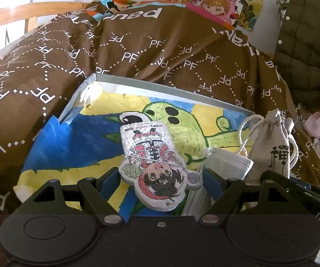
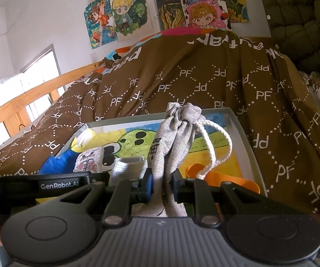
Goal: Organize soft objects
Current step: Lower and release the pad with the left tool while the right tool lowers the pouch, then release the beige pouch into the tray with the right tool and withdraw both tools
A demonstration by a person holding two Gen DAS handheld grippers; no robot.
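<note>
Right gripper (image 2: pixel 162 185) pinches an upright pouch (image 2: pixel 175 131) over the box (image 2: pixel 242 131); left gripper (image 1: pixel 160 179) hovers spread around a sponge (image 1: pixel 155 166).

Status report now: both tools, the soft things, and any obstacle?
Left tool open around foam figure, over the box. Right tool shut on drawstring pouch. Face mask lies between them. No obstacle seen.

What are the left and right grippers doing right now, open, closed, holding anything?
Left gripper: jaws open, either side of the foam cartoon cutout, not clamping it.
Right gripper: jaws closed on the grey drawstring pouch.
</note>
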